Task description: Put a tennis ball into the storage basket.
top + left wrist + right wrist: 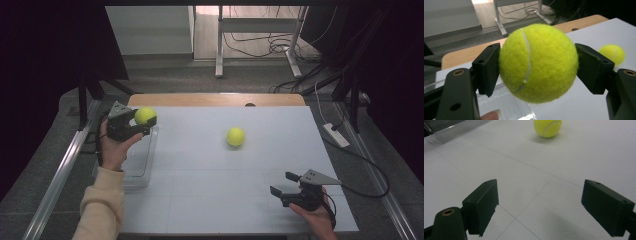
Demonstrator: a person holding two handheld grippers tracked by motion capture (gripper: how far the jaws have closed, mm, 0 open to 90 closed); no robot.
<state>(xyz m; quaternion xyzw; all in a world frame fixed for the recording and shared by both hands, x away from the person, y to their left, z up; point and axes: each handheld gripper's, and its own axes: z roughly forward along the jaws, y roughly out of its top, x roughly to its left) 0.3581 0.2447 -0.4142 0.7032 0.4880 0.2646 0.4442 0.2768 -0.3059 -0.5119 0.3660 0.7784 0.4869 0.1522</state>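
From above, the left gripper [142, 121] pinches a tennis ball [145, 115] over what looks like a clear bin [142, 167]. A second ball [235, 136] lies mid-table. The left gripper view shows both pads pressed on the held ball. The right gripper view — right gripper [539, 207], jaws spread, empty.

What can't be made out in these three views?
- Clear bin, high view: whether anything lies inside; the left hand and left gripper, shut on the held tennis ball, cover part of it.
- Bin, left gripper view: the ball hides most of it.
- Second tennis ball, right gripper view: its top is cut off by the upper edge.
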